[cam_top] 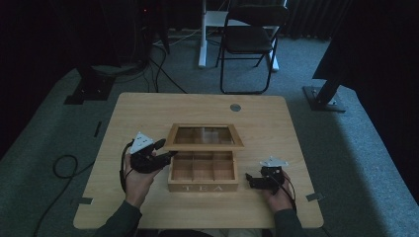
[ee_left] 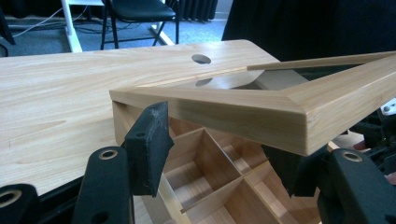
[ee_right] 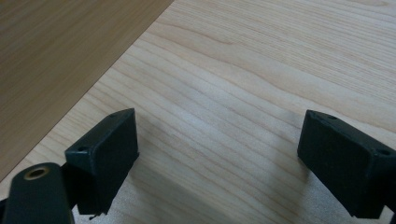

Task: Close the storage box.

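Note:
A wooden tea box (cam_top: 202, 180) marked TEA stands in the middle of the table, its empty compartments (ee_left: 205, 170) exposed. Its glass-paned lid (cam_top: 204, 136) is raised at a slant above it. My left gripper (cam_top: 167, 149) is at the box's left side, and the lid's front rail (ee_left: 261, 112) crosses between its jaws. The jaws stand apart and the pads (ee_left: 149, 140) do not visibly press on the rail. My right gripper (cam_top: 249, 180) rests on the table just right of the box, pointing toward it. In the right gripper view (ee_right: 217, 149) its jaws are wide open over bare wood.
The light wooden table (cam_top: 148, 108) has a round cable hole (cam_top: 235, 107) at the back. Behind it on the carpet stand a black folding chair (cam_top: 249, 39) and a white desk leg (cam_top: 202, 34). Cables (cam_top: 64, 165) lie on the floor at left, a stand base (cam_top: 323, 98) at right.

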The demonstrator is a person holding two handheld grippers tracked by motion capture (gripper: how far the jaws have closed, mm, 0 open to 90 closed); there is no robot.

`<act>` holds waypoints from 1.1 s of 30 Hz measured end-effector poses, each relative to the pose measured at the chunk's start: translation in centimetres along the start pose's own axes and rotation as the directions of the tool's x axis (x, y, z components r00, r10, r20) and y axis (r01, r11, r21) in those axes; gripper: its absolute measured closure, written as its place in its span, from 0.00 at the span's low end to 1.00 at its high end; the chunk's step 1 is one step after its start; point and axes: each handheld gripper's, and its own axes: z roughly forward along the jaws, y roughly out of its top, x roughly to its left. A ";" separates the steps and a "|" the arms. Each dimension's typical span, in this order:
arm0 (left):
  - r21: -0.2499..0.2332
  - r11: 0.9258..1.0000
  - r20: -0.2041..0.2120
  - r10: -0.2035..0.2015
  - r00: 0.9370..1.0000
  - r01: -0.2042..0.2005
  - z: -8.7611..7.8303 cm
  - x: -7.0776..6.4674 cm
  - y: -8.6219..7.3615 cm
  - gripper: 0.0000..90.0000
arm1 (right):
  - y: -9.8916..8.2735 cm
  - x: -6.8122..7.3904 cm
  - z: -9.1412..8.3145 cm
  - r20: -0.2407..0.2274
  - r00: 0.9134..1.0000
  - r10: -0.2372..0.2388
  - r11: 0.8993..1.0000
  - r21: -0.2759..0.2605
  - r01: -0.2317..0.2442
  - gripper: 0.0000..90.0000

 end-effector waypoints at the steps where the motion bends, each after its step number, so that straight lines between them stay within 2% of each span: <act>1: -0.003 1.000 0.001 -0.001 1.000 0.001 0.0 0.0 -0.1 0.47 | 0.0 0.0 0.0 0.000 1.000 0.000 1.000 0.000 0.000 0.13; 12: 0.001 1.000 0.005 -0.013 1.000 0.013 -0.1 -0.2 -0.9 0.47 | 0.0 0.0 0.0 -0.001 1.000 0.001 1.000 0.001 -0.001 0.13; 18: 0.007 1.000 -0.003 -0.005 1.000 0.005 -0.2 -0.3 -1.4 0.46 | 0.0 0.0 0.0 -0.001 1.000 0.001 1.000 0.001 -0.001 0.13; 24: 0.005 1.000 0.002 -0.020 1.000 0.020 -0.4 -0.6 -1.9 0.46 | 0.0 0.0 0.0 -0.001 1.000 0.001 1.000 0.001 -0.001 0.13; 33: 0.010 1.000 0.007 -0.016 1.000 0.016 -0.5 -0.8 -2.6 0.46 | 0.0 0.0 0.0 0.000 1.000 0.002 1.000 0.001 -0.002 0.13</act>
